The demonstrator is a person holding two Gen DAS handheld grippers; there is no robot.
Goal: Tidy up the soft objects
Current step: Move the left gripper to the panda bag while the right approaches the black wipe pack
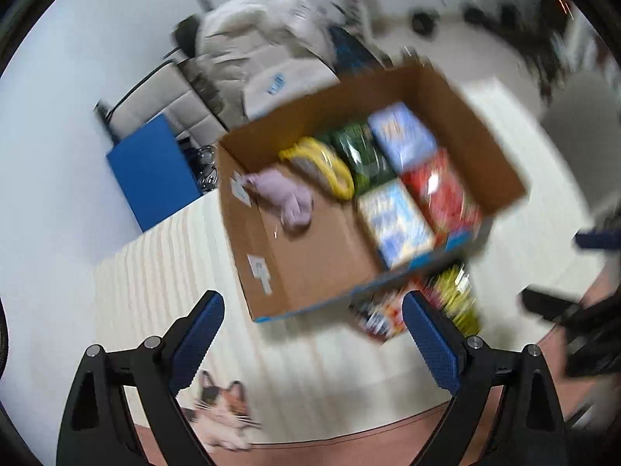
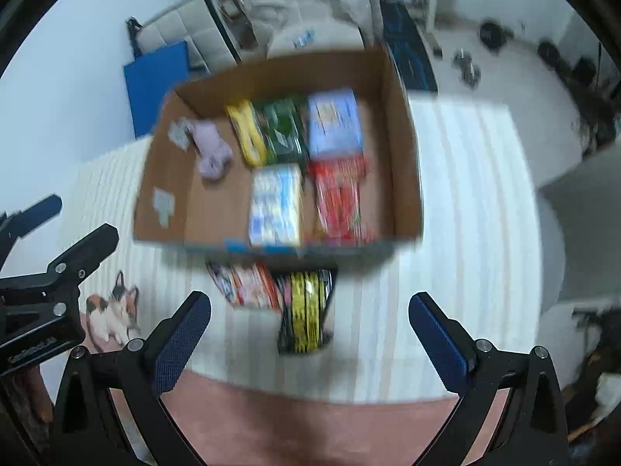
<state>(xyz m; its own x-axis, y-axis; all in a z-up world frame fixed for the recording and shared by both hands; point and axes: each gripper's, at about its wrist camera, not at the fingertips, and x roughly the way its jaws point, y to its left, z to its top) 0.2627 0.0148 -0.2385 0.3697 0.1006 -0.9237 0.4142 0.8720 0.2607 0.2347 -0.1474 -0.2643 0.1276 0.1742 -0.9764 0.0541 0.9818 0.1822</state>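
- Fingers of both grippers stand wide apart and hold nothing: the left gripper (image 1: pixel 312 334) and the right gripper (image 2: pixel 310 334) both hang above a white ribbed mat (image 2: pixel 465 233).
- Two soft packs lie loose on the mat just below the cardboard box (image 2: pixel 403 147): a yellow-and-black pack (image 2: pixel 306 310) and a red-and-white pack (image 2: pixel 248 285).
- In the right wrist view the yellow-and-black pack sits at lower centre, straight ahead between the fingers, its long axis running up the frame; the right gripper looks the nearer one.
- In the left wrist view the same packs lie off by the right-hand finger, partly hidden.
- Inside the box are packed blue, red, green and yellow packs, plus a lilac plush toy (image 2: pixel 211 147) at its left.
- The box's near wall just above the loose packs could crowd a reach.
- Both views are motion-blurred, so labels cannot be read.
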